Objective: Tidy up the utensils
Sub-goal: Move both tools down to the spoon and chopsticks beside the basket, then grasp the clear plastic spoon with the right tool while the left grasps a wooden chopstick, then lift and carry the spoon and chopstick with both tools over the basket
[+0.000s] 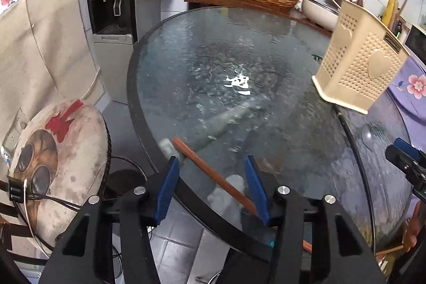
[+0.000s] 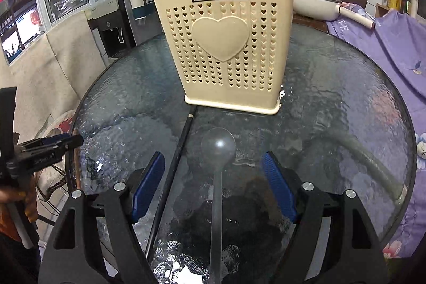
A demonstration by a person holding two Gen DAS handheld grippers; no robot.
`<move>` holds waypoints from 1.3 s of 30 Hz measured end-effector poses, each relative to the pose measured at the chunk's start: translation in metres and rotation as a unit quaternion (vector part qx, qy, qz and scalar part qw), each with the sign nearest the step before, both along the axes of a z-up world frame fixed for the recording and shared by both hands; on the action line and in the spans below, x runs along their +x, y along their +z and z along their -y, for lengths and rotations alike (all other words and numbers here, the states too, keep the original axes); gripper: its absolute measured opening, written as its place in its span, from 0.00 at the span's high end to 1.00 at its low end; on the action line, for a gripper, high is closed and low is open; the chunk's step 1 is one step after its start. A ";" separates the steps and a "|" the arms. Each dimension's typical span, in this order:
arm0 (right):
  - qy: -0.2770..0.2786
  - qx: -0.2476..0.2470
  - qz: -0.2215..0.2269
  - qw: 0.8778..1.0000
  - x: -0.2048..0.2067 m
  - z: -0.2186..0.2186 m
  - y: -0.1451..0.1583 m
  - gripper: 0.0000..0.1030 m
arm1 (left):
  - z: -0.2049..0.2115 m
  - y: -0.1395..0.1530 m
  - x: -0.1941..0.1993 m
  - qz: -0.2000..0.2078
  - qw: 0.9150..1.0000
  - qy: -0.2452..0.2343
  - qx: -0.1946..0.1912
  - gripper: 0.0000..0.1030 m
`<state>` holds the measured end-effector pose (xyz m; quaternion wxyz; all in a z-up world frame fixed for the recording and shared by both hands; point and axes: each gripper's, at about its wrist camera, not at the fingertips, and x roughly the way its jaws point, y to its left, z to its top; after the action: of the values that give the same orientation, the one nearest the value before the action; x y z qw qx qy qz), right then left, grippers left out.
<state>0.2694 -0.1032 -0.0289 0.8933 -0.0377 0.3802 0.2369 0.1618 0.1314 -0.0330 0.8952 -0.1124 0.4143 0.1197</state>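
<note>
A round glass table (image 2: 332, 87) with a dark rim fills the middle of the room, its rippled top catching the light. Beside it stands a grey water dispenser (image 1: 111, 25), and a stool with a worn round cushion (image 1: 64, 167) sits just off the table's edge. A purple flowered cloth (image 2: 386, 52) lies at the table's far right side.

On the glass stands a cream plastic utensil holder (image 2: 226, 44), upright, its wall pierced with little hearts and one large raised heart on the front. Several wooden handles poke out of its top.

In front of the holder lie two loose pieces: a long black chopstick (image 2: 173, 169), its tip almost touching the holder's base, and a translucent grey spoon (image 2: 218, 148), bowl toward the holder, handle running back toward the right gripper (image 2: 213, 185). That gripper's blue pads stand wide apart over the spoon's handle, pressing on nothing.

Nearer the table's left edge lies a reddish-brown wooden chopstick (image 1: 210, 172), slanting across the rim. The left gripper (image 1: 211, 184) straddles it, jaws about halfway apart; the stick passes between the pads, close by the right-hand one, but whether it is touched I cannot tell
</note>
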 end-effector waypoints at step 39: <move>0.003 -0.085 -0.029 0.996 0.041 -0.031 -0.022 0.60 | 0.078 -0.005 0.097 -0.015 0.988 -0.152 0.015 0.86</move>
<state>0.3107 -0.0722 -0.0510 0.8747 -0.1075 0.4246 0.2075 0.2584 0.0533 -0.0376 0.8982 -0.0332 0.4382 -0.0103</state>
